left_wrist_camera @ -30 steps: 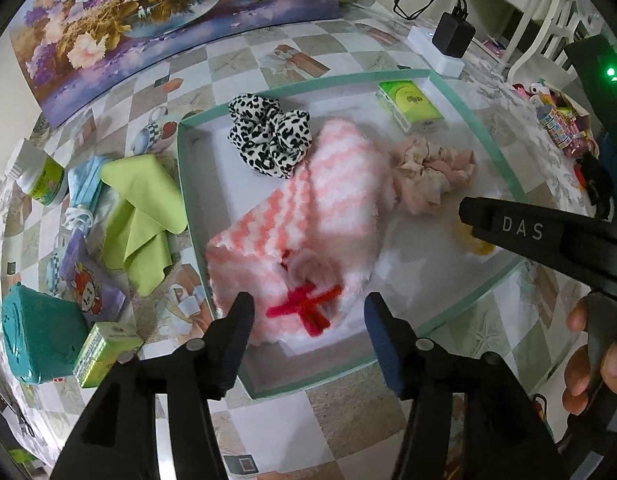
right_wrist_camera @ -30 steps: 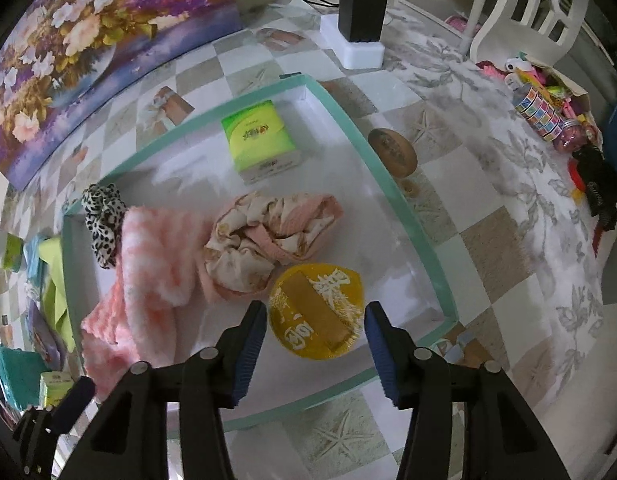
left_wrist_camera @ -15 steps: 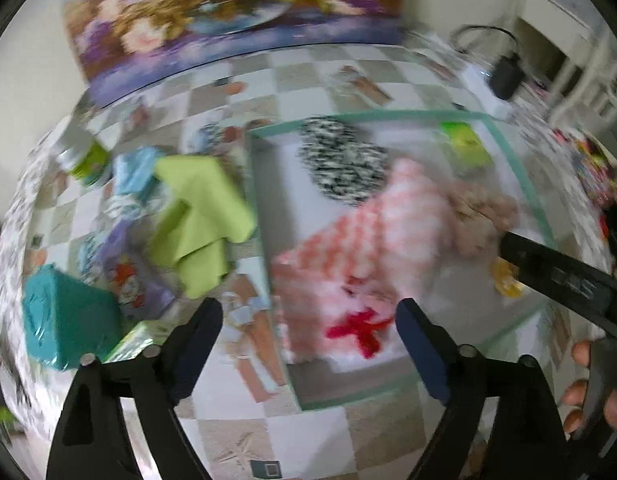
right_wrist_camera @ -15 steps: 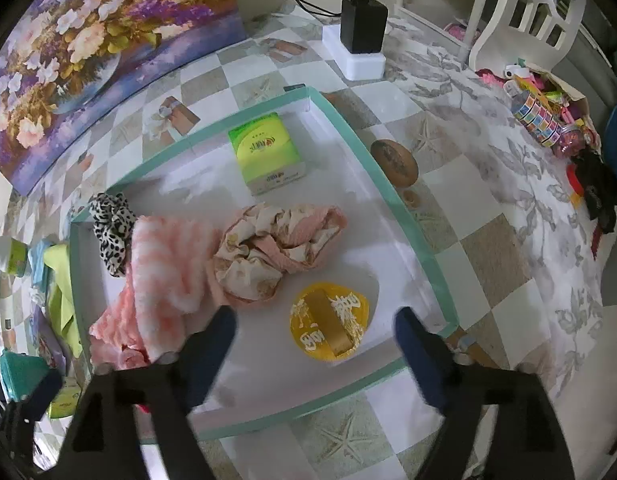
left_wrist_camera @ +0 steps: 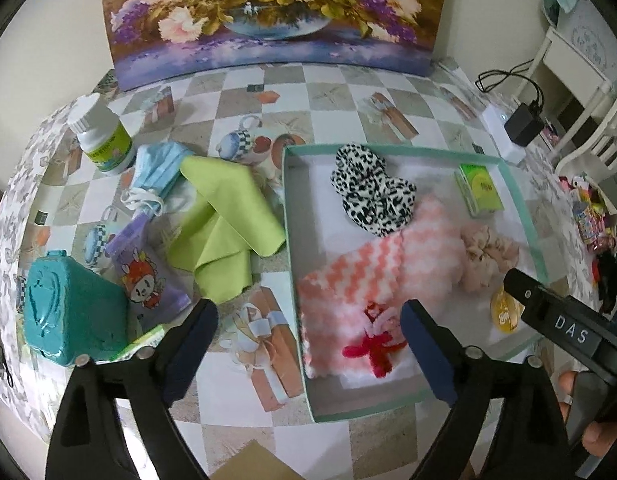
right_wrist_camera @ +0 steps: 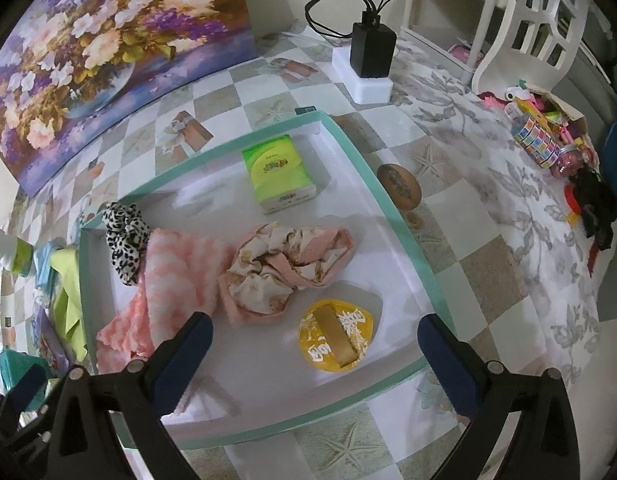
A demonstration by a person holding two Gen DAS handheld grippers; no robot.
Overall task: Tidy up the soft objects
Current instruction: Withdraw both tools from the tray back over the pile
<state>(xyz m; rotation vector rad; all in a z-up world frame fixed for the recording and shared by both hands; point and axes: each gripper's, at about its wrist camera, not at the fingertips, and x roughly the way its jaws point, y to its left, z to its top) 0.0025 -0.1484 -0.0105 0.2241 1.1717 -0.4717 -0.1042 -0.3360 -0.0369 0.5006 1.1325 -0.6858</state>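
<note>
A: Left wrist view first: what is in the tray (left_wrist_camera: 292, 216)?

B: A pink-and-white fluffy cloth (left_wrist_camera: 372, 276) lies across the middle, with a red bow (left_wrist_camera: 374, 350) on its near end. A leopard-print scrunchie (left_wrist_camera: 368, 196) touches its far edge, a crumpled beige cloth (left_wrist_camera: 484, 256) sits beside it on the right, and a green packet (left_wrist_camera: 480, 188) lies in the far right corner.

A: And outside it?

B: On the bench (left_wrist_camera: 348, 96), left of the tray, a lime-green cloth (left_wrist_camera: 228, 228) lies folded next to a blue face mask (left_wrist_camera: 156, 176), a white bottle (left_wrist_camera: 100, 136) and a teal box (left_wrist_camera: 72, 312).

A: The left gripper (left_wrist_camera: 308, 324)?

B: Its fingers are spreading apart, empty, over the tray's near left corner.

A: And the right wrist view?

B: The right gripper (right_wrist_camera: 314, 342) hangs over the tray's near side, fingers widening with nothing gripped. A round yellow packet (right_wrist_camera: 335, 336) lies below between them, untouched, just beside the beige cloth.
</note>
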